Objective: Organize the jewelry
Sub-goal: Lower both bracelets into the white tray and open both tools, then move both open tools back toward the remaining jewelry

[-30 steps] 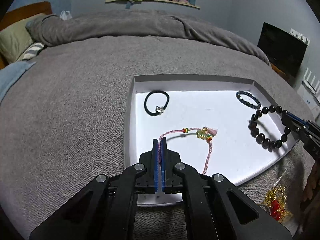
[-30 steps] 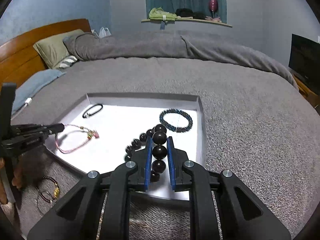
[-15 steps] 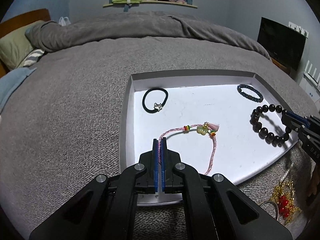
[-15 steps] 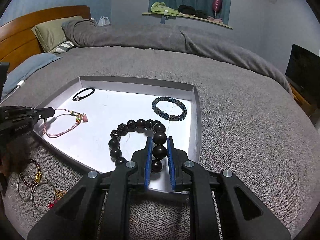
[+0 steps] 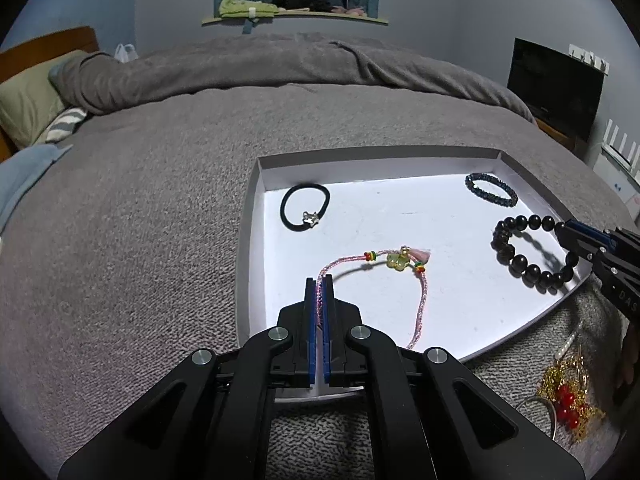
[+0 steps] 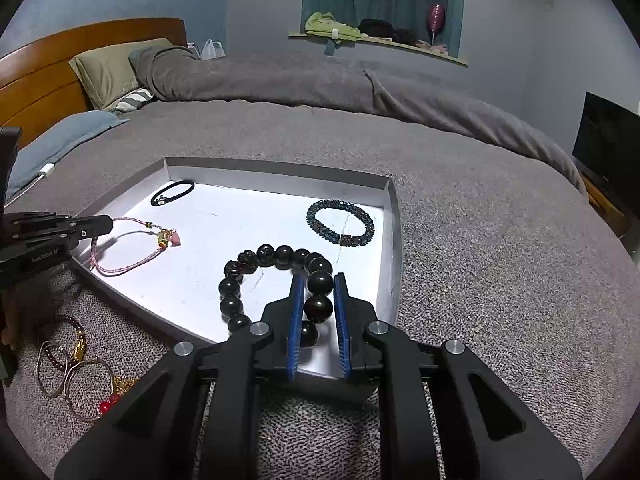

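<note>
A shallow white tray [image 5: 249, 240] lies on the grey bedspread. My left gripper [image 5: 319, 280] is shut on the pink cord bracelet [image 5: 421, 300], whose green charm and loop rest on the tray floor. My right gripper [image 6: 318, 276] is shut on the black bead bracelet [image 6: 276, 254], with beads between its blue pads and the rest of the loop lying in the tray near its right wall [image 6: 394, 232]. Each view shows the other tool: the right gripper [image 5: 564, 226] on the beads [image 5: 504, 248], the left gripper [image 6: 108, 224] on the pink cord [image 6: 120, 270].
A black hair tie [image 5: 304, 208] and a blue beaded bracelet [image 5: 491, 189] lie at the tray's far end. Loose gold and red jewelry [image 5: 564, 400] and bangles [image 6: 68, 364] sit on the bedspread beside the tray's near edge. A dark screen [image 5: 556, 84] stands at the right.
The right wrist view has tipped down and more of the black bead loop now lies spread on the tray floor. The left gripper keeps its hold in the same spot.
</note>
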Tool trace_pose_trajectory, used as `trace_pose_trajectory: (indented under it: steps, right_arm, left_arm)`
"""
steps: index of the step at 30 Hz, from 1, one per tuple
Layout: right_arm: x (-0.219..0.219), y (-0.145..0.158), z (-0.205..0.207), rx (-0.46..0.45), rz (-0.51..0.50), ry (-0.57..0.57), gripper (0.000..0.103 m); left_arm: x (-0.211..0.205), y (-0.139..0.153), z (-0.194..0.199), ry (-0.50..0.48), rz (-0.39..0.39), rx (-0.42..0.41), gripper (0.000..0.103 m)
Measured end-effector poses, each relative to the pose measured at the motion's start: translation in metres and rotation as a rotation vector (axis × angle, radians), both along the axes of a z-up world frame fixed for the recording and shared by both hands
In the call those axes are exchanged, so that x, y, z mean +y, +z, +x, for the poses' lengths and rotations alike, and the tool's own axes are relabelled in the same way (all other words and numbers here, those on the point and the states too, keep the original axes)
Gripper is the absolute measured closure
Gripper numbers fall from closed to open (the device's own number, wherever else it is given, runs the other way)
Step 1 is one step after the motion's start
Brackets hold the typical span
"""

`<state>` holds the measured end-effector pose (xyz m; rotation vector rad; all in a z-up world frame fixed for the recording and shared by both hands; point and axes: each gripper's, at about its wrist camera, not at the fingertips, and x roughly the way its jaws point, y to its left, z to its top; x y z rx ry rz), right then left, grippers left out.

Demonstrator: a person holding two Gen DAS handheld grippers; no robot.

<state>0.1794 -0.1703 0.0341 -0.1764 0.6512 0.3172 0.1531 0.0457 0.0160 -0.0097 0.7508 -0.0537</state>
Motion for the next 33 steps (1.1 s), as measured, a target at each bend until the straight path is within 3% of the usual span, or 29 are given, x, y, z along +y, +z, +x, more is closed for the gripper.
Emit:
trace_pose_trajectory:
  steps: [9, 12, 18, 21, 24, 25, 29, 33]
  right_arm:
    - [-0.002, 0.002, -0.002, -0.007, 0.014, -0.003, 0.088]
    - [-0.003, 0.004, -0.004, -0.018, 0.022, -0.002, 0.087]
    - [-0.004, 0.008, -0.007, -0.039, 0.035, -0.005, 0.085]
    - [-0.005, 0.01, -0.009, -0.055, 0.048, -0.011, 0.065]
    - [-0.006, 0.014, -0.012, -0.073, 0.065, -0.013, 0.063]
    - [-0.007, 0.015, -0.013, -0.077, 0.073, -0.011, 0.057]
    - [-0.007, 0.019, -0.017, -0.092, 0.103, 0.003, 0.038]
    - [-0.01, 0.024, -0.023, -0.115, 0.137, 0.013, 0.011]
  left_arm:
    - [0.0, 0.001, -0.001, -0.003, -0.004, -0.008, 0.098]
    - [-0.002, 0.004, -0.004, -0.009, 0.002, -0.034, 0.079]
    - [-0.002, 0.005, -0.005, -0.009, 0.002, -0.044, 0.076]
    - [-0.002, 0.007, -0.006, -0.007, 0.002, -0.052, 0.068]
    - [-0.003, 0.008, -0.008, -0.01, 0.006, -0.063, 0.064]
    - [-0.003, 0.009, -0.009, -0.012, 0.006, -0.067, 0.063]
    - [-0.004, 0.013, -0.014, -0.009, 0.012, -0.097, 0.048]
    - [-0.006, 0.022, -0.024, -0.002, 0.008, -0.143, 0.029]
